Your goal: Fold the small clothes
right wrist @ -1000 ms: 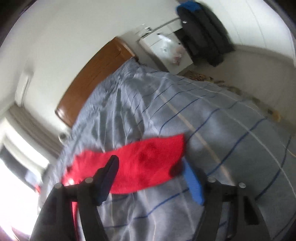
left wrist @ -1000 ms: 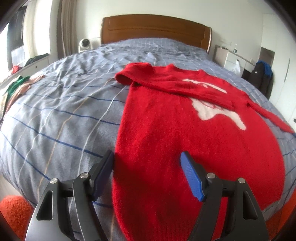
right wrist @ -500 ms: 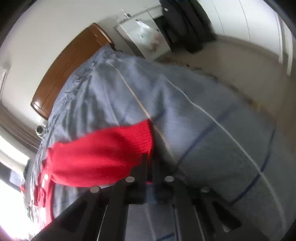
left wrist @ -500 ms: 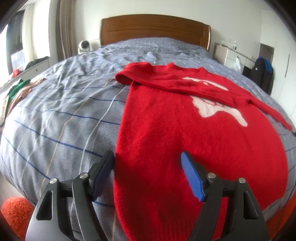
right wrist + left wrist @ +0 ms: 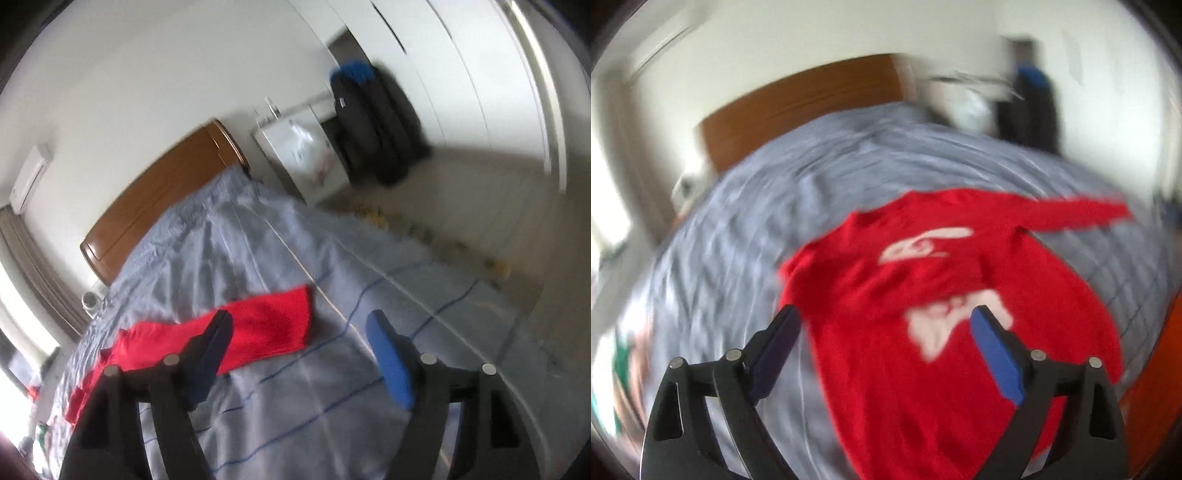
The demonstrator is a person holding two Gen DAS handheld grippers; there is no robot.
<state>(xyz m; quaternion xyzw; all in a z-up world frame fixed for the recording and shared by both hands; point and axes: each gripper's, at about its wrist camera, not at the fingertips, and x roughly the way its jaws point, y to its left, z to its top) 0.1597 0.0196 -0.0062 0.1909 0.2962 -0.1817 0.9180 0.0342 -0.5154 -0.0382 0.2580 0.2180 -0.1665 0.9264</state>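
Observation:
A red sweater (image 5: pixel 923 295) with a white print lies flat on the grey striped bed cover (image 5: pixel 738 229). One sleeve is folded across its chest; the other sleeve (image 5: pixel 1082 214) stretches out to the right. My left gripper (image 5: pixel 886 321) is open and empty above the sweater's body; this view is blurred. In the right wrist view the outstretched sleeve (image 5: pixel 266 328) lies on the cover. My right gripper (image 5: pixel 301 325) is open and empty, just above the cuff end, not touching it.
A wooden headboard (image 5: pixel 162 199) stands at the far end of the bed. A white cabinet (image 5: pixel 303 158) and a dark bag (image 5: pixel 373 129) stand by the wall right of the bed. Other clothes (image 5: pixel 624 362) lie at the bed's left edge.
My right gripper was shut on the sleeve cuff half a second ago; now it is open and the sleeve lies straightened on the cover. My left gripper has swung up and to the right over the sweater.

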